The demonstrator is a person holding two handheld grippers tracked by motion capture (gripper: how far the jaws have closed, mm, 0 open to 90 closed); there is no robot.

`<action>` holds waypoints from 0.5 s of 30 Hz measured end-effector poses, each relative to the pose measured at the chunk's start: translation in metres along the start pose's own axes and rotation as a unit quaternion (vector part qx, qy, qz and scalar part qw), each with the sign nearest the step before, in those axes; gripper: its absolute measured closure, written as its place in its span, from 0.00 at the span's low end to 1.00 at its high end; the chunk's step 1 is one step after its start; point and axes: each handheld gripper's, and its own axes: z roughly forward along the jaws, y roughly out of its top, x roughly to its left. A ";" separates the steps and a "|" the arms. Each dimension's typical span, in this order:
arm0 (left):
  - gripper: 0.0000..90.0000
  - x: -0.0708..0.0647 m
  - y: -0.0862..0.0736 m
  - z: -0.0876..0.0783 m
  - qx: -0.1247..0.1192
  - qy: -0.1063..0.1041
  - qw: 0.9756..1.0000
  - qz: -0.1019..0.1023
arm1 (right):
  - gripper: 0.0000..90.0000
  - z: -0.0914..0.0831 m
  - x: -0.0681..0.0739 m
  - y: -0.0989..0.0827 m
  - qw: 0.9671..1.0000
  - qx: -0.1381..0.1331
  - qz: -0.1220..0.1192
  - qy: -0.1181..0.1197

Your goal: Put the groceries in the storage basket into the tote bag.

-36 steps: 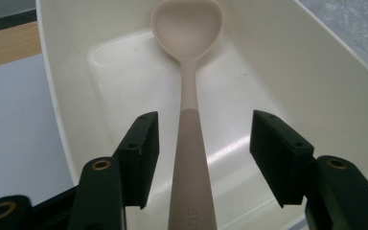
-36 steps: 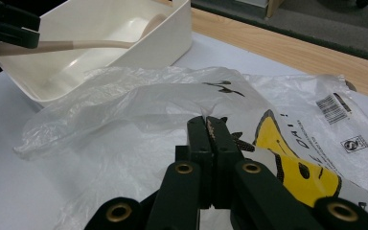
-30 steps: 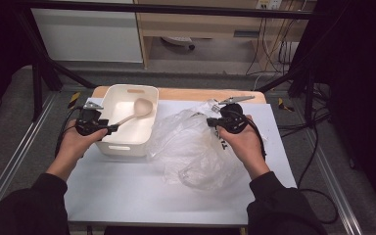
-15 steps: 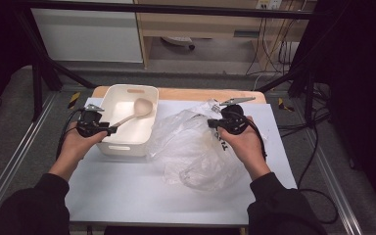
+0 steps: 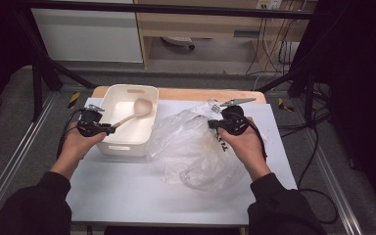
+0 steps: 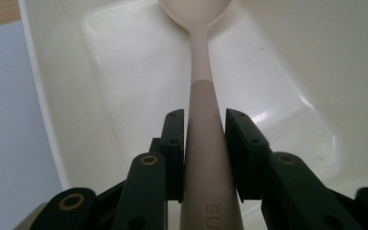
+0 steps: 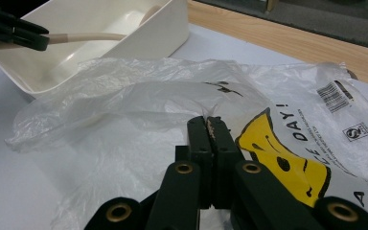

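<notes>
A beige spoon (image 5: pixel 136 110) reaches into a white plastic bin (image 5: pixel 127 147), its bowl near the bin's far end. My left gripper (image 5: pixel 110 129) is at the bin's near left corner. Its jaws have just been closing, and in the left gripper view they stand against both sides of the spoon's handle (image 6: pixel 203 158). A crumpled clear plastic bag (image 5: pixel 196 152) with a yellow print lies to the right of the bin. My right gripper (image 5: pixel 211 125) is shut on the bag's film (image 7: pixel 124 110), which rises in a ridge to the closed jaw tips (image 7: pixel 207 125).
The bin and bag sit on a white tabletop (image 5: pixel 127 196) with a wooden strip (image 5: pixel 196 94) along its far edge. Black frame posts and cables stand around the table. Bare tabletop lies in front of the bag and bin.
</notes>
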 end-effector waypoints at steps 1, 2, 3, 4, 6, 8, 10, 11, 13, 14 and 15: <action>0.78 0.000 0.000 0.000 0.000 0.003 1.000 0.000 | 1.00 0.000 0.000 0.000 1.000 -0.001 -0.001 0.000; 0.78 -0.001 0.000 0.000 0.000 0.006 1.000 0.001 | 1.00 0.000 0.000 0.000 1.000 -0.001 -0.001 0.000; 0.78 -0.002 0.000 0.000 -0.001 0.008 1.000 0.004 | 1.00 0.000 0.000 0.000 1.000 -0.001 -0.001 0.000; 0.78 -0.002 0.000 -0.001 -0.001 0.008 1.000 0.007 | 1.00 0.000 0.000 0.000 1.000 -0.001 -0.001 0.000; 0.78 -0.002 0.000 -0.001 -0.004 0.008 1.000 0.002 | 1.00 0.000 0.000 0.000 1.000 0.000 0.000 0.000; 0.78 -0.002 -0.001 -0.003 -0.009 0.015 1.000 0.004 | 1.00 0.000 0.000 0.000 1.000 0.000 0.000 0.000; 0.78 -0.002 -0.001 -0.005 -0.018 0.016 1.000 0.003 | 1.00 -0.001 -0.001 0.000 1.000 0.000 0.000 0.000; 0.78 -0.002 -0.001 -0.007 -0.020 0.015 1.000 0.003 | 1.00 -0.001 -0.001 0.000 1.000 0.001 0.000 0.000; 0.78 -0.002 -0.001 -0.012 -0.030 0.019 0.999 0.001 | 1.00 -0.001 -0.001 0.000 1.000 0.002 0.001 0.000; 0.78 -0.002 0.000 -0.015 -0.035 0.021 0.999 0.001 | 1.00 0.000 -0.001 0.000 1.000 0.001 0.000 0.001; 0.78 -0.002 0.000 -0.019 -0.040 0.018 0.999 0.000 | 1.00 0.000 0.000 0.000 1.000 0.001 0.000 0.001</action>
